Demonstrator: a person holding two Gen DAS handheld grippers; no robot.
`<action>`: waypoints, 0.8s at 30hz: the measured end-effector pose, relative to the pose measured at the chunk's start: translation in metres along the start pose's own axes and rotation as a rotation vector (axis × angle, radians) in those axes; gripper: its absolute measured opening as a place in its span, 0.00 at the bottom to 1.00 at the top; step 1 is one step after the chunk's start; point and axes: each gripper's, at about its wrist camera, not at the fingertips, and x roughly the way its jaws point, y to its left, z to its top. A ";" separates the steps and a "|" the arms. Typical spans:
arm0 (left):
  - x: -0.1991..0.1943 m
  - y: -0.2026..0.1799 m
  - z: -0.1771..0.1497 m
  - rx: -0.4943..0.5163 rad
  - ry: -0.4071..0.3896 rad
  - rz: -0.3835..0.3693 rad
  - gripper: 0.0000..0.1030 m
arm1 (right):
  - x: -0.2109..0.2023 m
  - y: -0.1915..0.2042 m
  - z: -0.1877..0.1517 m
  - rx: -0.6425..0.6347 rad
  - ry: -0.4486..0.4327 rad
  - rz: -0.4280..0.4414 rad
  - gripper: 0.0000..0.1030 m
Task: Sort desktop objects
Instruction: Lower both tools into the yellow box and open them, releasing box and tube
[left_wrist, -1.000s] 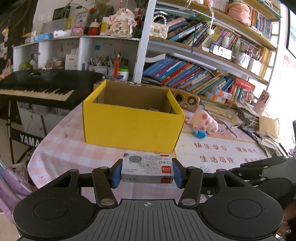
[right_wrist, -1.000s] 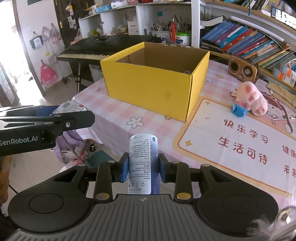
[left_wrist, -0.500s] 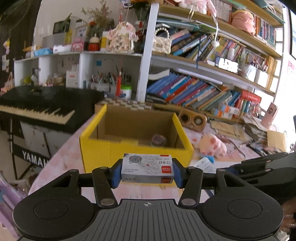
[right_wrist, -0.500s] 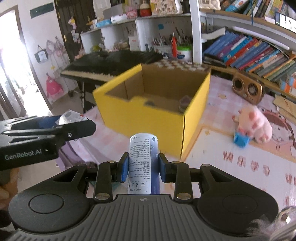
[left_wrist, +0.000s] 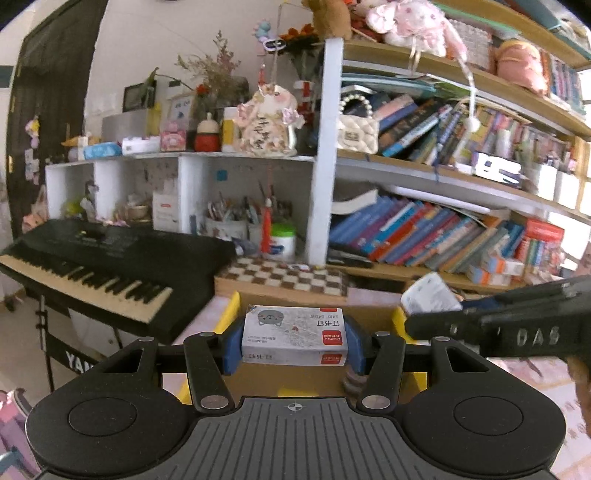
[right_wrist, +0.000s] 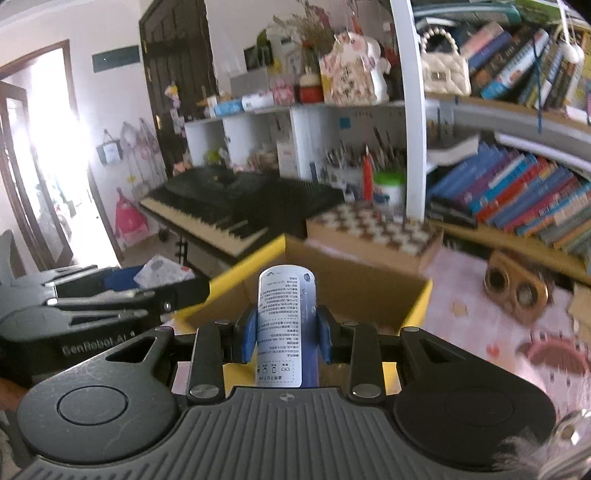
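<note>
1. A small flat grey cardboard staple box with a red label (left_wrist: 294, 339) is clamped by its short ends between the blue pads of the left gripper (left_wrist: 293, 345); its long axis is held crosswise, from one finger to the other.
2. A white and blue cylindrical can with printed text (right_wrist: 285, 325) is gripped at mid-length by the right gripper (right_wrist: 285, 338), its long axis pointing forward along the fingers.
3. The open yellow cardboard box with a brown inside (right_wrist: 369, 284) is seen directly ahead of and below both grippers, so each held item lies over or just short of its near wall; which of the two is farther in cannot be judged from these fisheye views.
4. The two grippers are held side by side, close together, and the right one is seen at the right edge of the left wrist view (left_wrist: 517, 328); collision between them appears to be the main risk on release.
5. A small dark object, possibly a tape roll (left_wrist: 352, 380), is seen blurred on the floor of the box under the left gripper.
6. Behind the box a brown-and-white checkered board (right_wrist: 373, 225) is seen, and a black electric keyboard (left_wrist: 110, 266) farther left; a wooden speaker with two round openings (right_wrist: 515, 291) is seen on the pink checked tablecloth (right_wrist: 480, 332) to the right, well apart from the drop path.
</note>
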 end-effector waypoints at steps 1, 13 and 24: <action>0.007 0.000 0.002 0.003 0.000 0.010 0.51 | 0.005 -0.005 0.006 0.006 -0.006 0.010 0.29; 0.114 0.009 -0.007 0.053 0.220 0.044 0.51 | 0.103 -0.041 0.033 -0.041 0.116 0.063 0.29; 0.159 0.003 -0.025 0.131 0.438 0.052 0.51 | 0.173 -0.052 0.013 -0.143 0.335 0.091 0.29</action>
